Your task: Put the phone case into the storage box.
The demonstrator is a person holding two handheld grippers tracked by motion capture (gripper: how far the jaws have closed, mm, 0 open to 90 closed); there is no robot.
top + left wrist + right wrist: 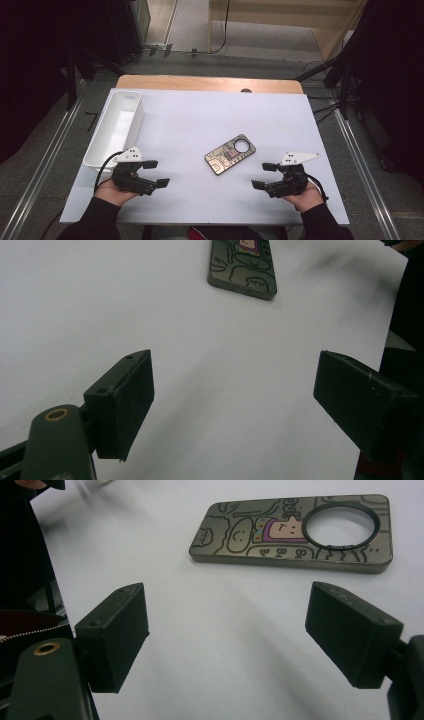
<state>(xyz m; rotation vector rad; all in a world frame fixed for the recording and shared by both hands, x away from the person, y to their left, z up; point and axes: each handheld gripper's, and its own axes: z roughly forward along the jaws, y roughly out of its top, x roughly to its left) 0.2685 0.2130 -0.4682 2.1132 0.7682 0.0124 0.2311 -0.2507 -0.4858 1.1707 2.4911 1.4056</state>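
Your left gripper point(156, 173) and right gripper point(263, 175) sit near the worktop's point(200, 120) front edge, jaws spread wide, gripping nothing. Between and just beyond them lies the patterned phone case point(230, 154), flat. The white bin point(116, 125) lines the far left edge.

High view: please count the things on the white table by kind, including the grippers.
Grippers: 2, the left gripper and the right gripper, both open.
Flat patterned case with a round hole: 1.
White bin: 1.
Total: 4.
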